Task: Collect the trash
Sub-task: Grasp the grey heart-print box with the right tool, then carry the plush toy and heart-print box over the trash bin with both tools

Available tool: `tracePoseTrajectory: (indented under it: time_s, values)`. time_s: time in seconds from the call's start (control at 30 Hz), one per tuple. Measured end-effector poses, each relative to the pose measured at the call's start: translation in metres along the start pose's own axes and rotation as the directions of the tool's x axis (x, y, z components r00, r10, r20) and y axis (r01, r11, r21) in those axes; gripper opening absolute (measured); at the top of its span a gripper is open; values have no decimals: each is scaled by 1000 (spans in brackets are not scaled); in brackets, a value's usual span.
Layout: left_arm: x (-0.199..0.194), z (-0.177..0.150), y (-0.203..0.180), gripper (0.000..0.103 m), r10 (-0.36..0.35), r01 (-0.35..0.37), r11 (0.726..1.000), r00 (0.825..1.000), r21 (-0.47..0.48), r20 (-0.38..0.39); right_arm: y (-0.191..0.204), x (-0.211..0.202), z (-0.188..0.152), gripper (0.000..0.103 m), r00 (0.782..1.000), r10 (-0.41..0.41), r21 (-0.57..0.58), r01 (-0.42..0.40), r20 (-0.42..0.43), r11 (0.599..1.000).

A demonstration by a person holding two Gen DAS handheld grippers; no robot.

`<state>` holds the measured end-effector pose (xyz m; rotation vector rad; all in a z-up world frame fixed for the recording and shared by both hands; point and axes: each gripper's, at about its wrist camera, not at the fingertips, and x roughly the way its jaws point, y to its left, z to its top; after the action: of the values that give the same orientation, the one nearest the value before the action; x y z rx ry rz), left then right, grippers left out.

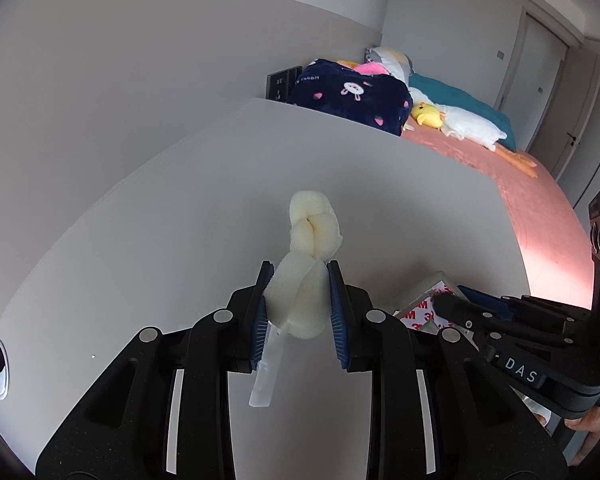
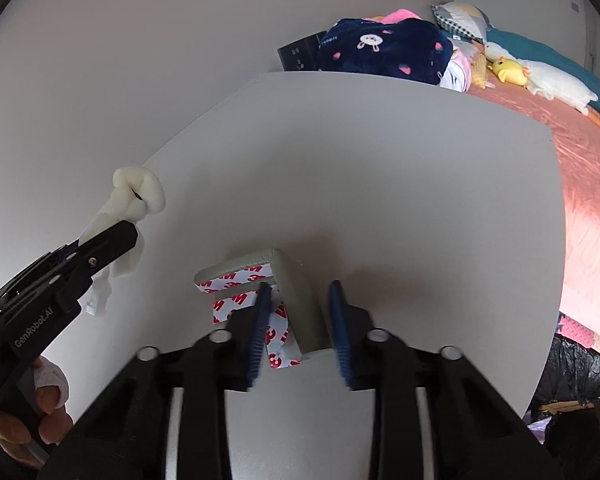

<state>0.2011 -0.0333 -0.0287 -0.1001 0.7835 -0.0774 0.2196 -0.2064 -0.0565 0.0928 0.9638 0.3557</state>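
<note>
My left gripper (image 1: 298,304) was clamped on the knotted foam scrap (image 1: 306,268). My right gripper (image 2: 300,320) stood apart around the grey corner guard (image 2: 296,300), whose adhesive backing (image 2: 278,336) probably could snag one pad.

"DAS" on right tongs (image 1: 480,312), "GenRobot.AI" on left tongs (image 2: 112,240), "3M" on corner guard backing (image 2: 256,272)

The left gripper (image 1: 298,304) pinched a knotted cream foam strip (image 1: 306,264) between its blue fingers (image 1: 336,312) above the white counter (image 1: 180,208); the right gripper (image 1: 472,304) reached a 3M-taped piece (image 1: 416,312).
</note>
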Motion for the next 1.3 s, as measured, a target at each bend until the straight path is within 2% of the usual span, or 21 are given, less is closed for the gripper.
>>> tracePoseTrajectory:
  time_s: [0.5,0.8,1.3]
  values:
    - [1,4,-27,27,-17,17,997,1000,77,0,-17,-28,-16,17,1000,11,27,-11,27,1000]
    - [-18,-2,-56,27,-37,36,993,999,116,2,-29,-52,-22,17,999,17,46,-19,50,999]
    - [-63,-22,-92,27,-76,74,987,997,141,13,-39,-104,-52,17,995,15,73,-22,95,997]
